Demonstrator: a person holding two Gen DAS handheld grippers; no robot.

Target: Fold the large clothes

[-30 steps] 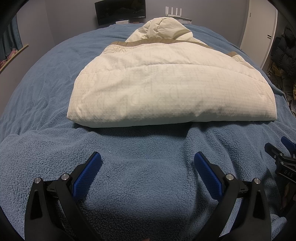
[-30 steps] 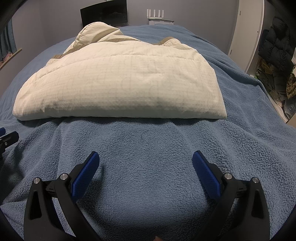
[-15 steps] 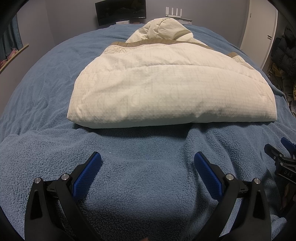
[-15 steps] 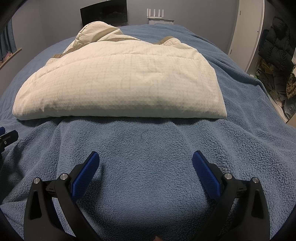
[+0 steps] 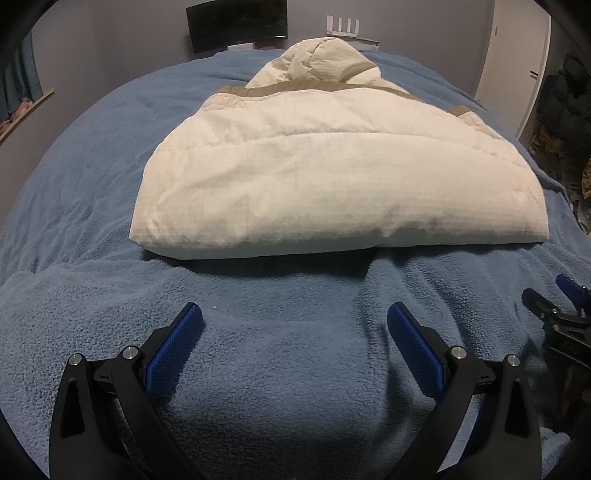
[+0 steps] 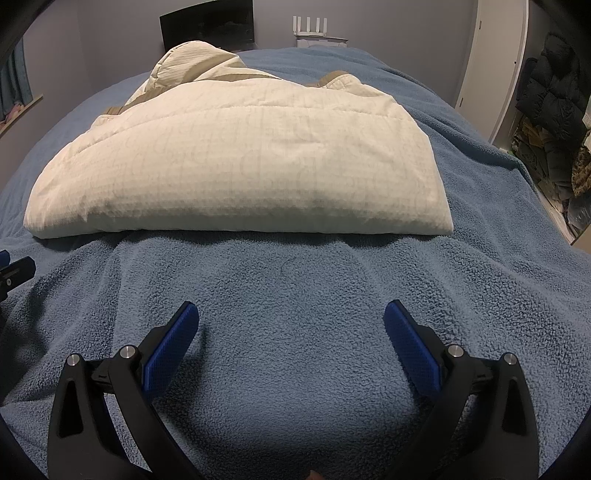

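Our left gripper (image 5: 294,314) is spread wide and holds nothing, its blue ribbed pads (image 5: 173,345) low over the blue fleece blanket (image 5: 74,192). Our right gripper (image 6: 290,313) is the same: spread wide, nothing between its pads, over the same blanket. The blanket covers the whole bed. On it, well ahead of both grippers, we see the cream quilted puffer jacket with tan trim (image 5: 332,177) lying folded into a thick block, hood at the far end. Behind: a dark flat monitor (image 5: 238,22) against the grey wall, then a small white router with four antennas (image 6: 319,29).
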